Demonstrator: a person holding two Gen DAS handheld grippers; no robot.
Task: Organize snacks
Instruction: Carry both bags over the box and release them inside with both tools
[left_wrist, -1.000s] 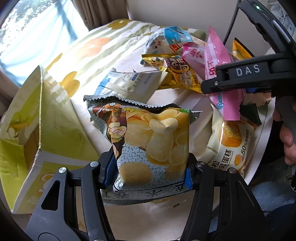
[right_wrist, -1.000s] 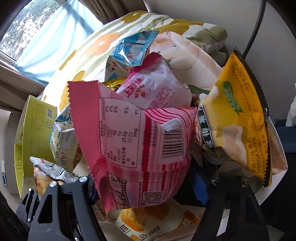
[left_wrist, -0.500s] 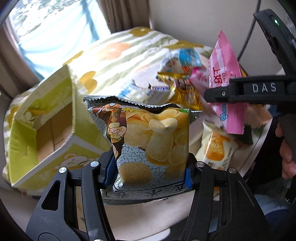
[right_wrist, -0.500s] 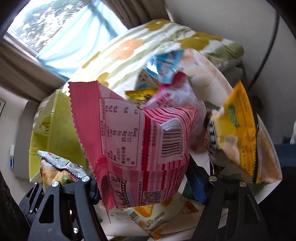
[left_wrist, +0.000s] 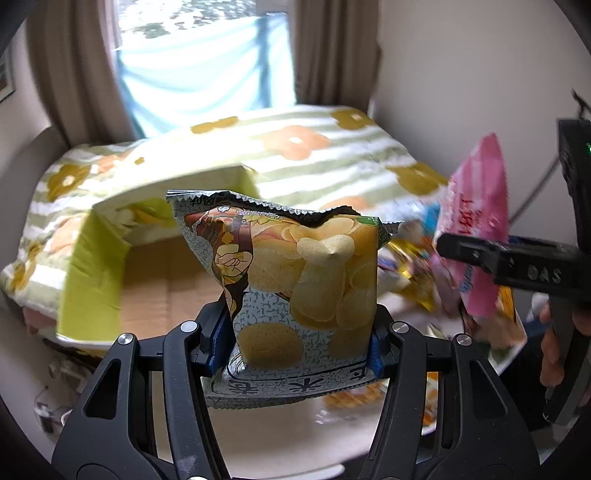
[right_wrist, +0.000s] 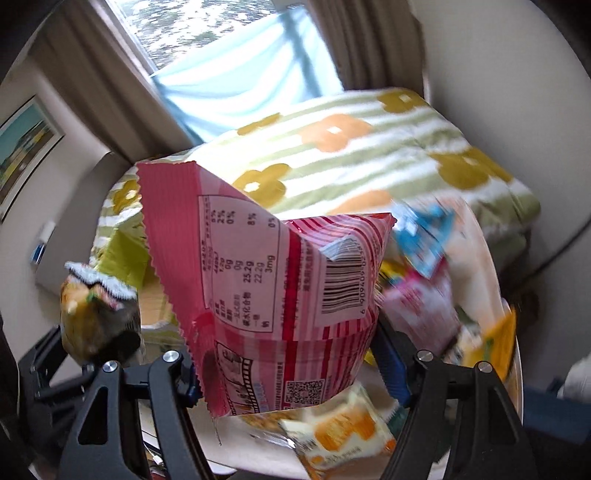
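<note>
My left gripper (left_wrist: 295, 343) is shut on a grey-and-yellow potato chip bag (left_wrist: 295, 284), held upright above the table. Behind it, an open yellow-green cardboard box (left_wrist: 122, 258) lies on the flowered blanket. My right gripper (right_wrist: 288, 365) is shut on a pink striped snack bag (right_wrist: 266, 288) with a barcode facing the camera. In the left wrist view the pink bag (left_wrist: 476, 229) hangs at the right in the right gripper's black fingers (left_wrist: 491, 254). In the right wrist view the chip bag (right_wrist: 96, 314) shows at the left.
Several loose snack packets (right_wrist: 424, 273) lie blurred on a white round table (left_wrist: 266, 443). An orange cake packet (right_wrist: 340, 428) lies at its near edge. The flowered blanket (left_wrist: 295, 144) covers a bed before a curtained window. A hand (left_wrist: 554, 354) grips the right tool's handle.
Both grippers have risen and rolled with their bags still held. The snack pile has dropped lower in view, and the open box now sits behind the chip bag.
</note>
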